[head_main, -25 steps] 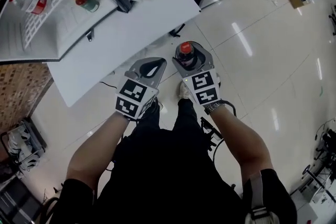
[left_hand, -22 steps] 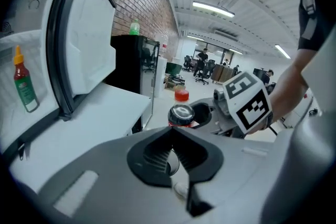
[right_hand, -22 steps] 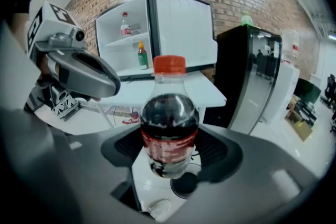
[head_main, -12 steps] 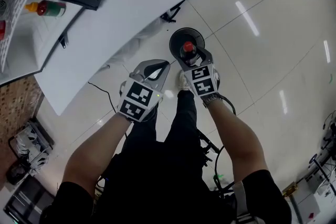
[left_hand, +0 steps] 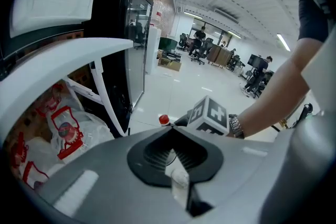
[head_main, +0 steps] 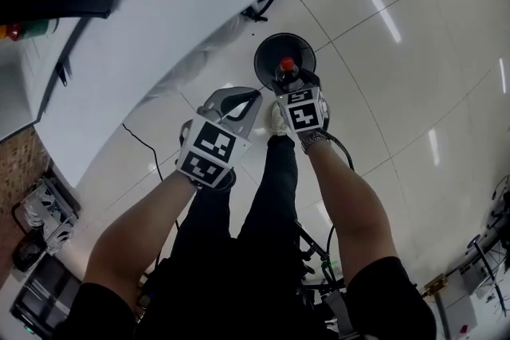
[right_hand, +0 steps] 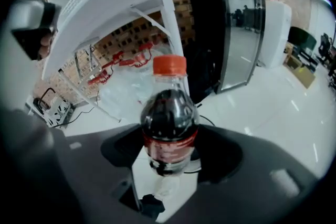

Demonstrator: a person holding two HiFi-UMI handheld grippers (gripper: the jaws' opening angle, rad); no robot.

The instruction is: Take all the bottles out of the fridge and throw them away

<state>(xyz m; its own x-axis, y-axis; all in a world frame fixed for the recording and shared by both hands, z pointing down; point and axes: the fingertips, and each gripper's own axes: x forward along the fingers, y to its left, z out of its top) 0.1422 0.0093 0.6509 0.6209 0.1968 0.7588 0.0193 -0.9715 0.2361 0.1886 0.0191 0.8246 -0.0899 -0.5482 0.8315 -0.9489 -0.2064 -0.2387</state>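
Both our hands are dropping lower than a second ago, and the black bin (head_main: 266, 53) is coming into view beneath them. We are gripping the cola bottle (right_hand: 169, 119) in our right gripper (head_main: 288, 82), holding it over the bin, well clear of the fridge door (head_main: 159, 12). Our left gripper (head_main: 239, 98) is hanging alongside, pinched closed on nothing.

Head view: the cola bottle (head_main: 287, 65) is mostly buried under the right hand-held gripper (head_main: 289, 78), only its red cap pokes out. Those two also cover part of the black bin (head_main: 264, 64). A second bottle (head_main: 9, 31) gets chopped off by the left edge.
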